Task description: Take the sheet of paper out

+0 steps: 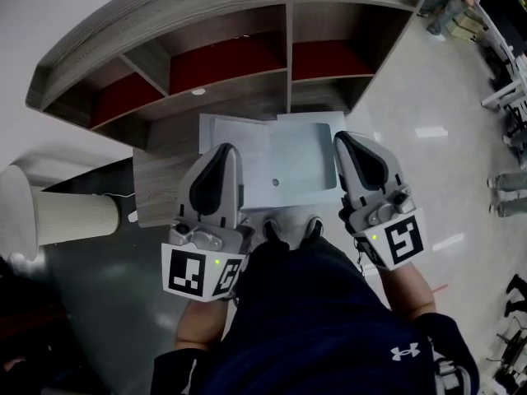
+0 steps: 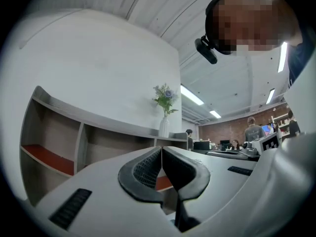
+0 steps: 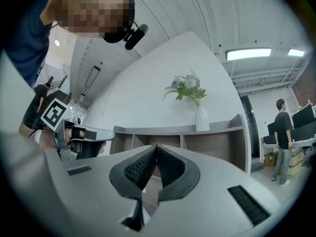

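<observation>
In the head view, white sheets of paper [image 1: 239,142] and a pale grey-blue sleeve or folder [image 1: 298,163] lie flat on the wooden desk [image 1: 160,183] beneath my hands. My left gripper [image 1: 222,150] hovers over the papers' left edge and my right gripper [image 1: 344,137] over the right edge. Both are raised well above the desk. In the left gripper view the dark ribbed pads [image 2: 148,169] meet at the tips with nothing between them. The right gripper's pads [image 3: 138,169] also meet at the tips and hold nothing. Neither gripper touches the paper.
A curved wooden shelf unit [image 1: 247,23] with red-floored compartments [image 1: 222,60] rises behind the desk. A white vase with flowers [image 3: 201,117] stands on top. A ribbed white cylinder [image 1: 74,216] stands at the left. People stand and sit in the room to the right [image 3: 282,142].
</observation>
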Tool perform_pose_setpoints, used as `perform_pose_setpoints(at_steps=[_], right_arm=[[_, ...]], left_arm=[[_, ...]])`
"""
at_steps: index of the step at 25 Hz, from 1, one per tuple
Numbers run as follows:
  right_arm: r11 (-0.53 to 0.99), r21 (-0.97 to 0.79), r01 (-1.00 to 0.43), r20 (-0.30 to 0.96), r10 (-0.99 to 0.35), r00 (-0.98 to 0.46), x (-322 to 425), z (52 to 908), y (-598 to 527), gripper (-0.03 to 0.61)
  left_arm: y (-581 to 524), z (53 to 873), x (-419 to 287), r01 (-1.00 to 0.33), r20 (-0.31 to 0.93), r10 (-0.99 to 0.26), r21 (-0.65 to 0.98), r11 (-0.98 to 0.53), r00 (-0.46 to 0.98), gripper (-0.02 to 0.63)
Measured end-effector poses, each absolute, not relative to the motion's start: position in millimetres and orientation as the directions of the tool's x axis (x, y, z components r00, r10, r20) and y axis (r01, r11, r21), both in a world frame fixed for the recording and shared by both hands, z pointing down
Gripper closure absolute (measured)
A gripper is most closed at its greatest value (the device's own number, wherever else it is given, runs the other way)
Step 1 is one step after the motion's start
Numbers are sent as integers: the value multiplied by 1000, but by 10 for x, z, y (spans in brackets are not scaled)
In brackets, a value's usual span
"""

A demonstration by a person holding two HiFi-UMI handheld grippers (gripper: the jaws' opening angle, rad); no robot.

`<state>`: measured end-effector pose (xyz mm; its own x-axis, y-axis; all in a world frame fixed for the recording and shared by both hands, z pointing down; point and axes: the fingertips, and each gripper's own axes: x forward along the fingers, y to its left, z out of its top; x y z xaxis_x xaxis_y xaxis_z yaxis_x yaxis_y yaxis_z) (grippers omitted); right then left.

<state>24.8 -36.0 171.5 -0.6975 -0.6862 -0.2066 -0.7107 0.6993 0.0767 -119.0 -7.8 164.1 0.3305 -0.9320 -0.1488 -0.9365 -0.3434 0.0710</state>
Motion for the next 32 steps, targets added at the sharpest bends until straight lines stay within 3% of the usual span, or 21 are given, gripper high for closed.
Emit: perform_pose_setpoints(at_steps=[32], right_arm=[[691,124,-712,-186,-689,-701,397,1724,-355,566]], left_arm=[[-109,1622,-1171,-941,-134,-935,42,-335,327,595]])
